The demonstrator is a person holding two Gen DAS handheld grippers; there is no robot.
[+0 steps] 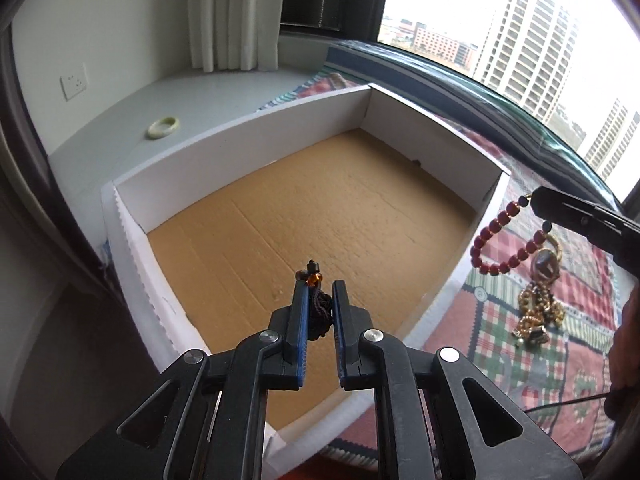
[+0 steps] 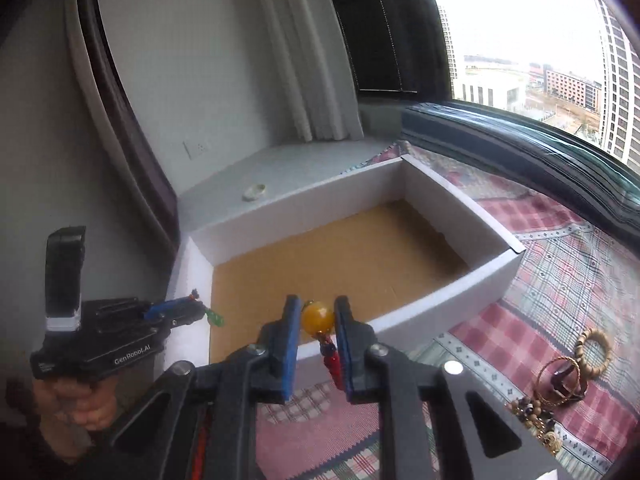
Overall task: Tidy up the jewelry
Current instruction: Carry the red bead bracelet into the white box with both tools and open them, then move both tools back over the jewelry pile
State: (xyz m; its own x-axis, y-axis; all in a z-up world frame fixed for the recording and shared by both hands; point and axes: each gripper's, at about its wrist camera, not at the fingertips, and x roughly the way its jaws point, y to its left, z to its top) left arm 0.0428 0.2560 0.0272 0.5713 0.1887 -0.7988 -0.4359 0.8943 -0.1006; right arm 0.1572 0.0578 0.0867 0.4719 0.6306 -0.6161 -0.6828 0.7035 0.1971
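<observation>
My left gripper (image 1: pixel 319 288) is shut on a dark cord piece with an amber bead (image 1: pixel 313 279) and holds it above the near part of the white box (image 1: pixel 240 148) with a brown cardboard floor. It also shows in the right wrist view (image 2: pixel 192 300), with a green piece (image 2: pixel 215 317) hanging from it. My right gripper (image 2: pixel 317 307) is shut on a red bead bracelet with a big yellow bead (image 2: pixel 318 318), just short of the box's near wall (image 2: pixel 440 300). In the left wrist view the bracelet (image 1: pixel 494 240) hangs from the right gripper's fingers (image 1: pixel 560 210), right of the box.
A pile of gold and bead jewelry (image 1: pixel 538 308) lies on the plaid cloth (image 1: pixel 560 360) right of the box; it also shows in the right wrist view (image 2: pixel 560 380). A pale green bangle (image 1: pixel 163 127) lies on the grey sill behind the box. A window runs along the right.
</observation>
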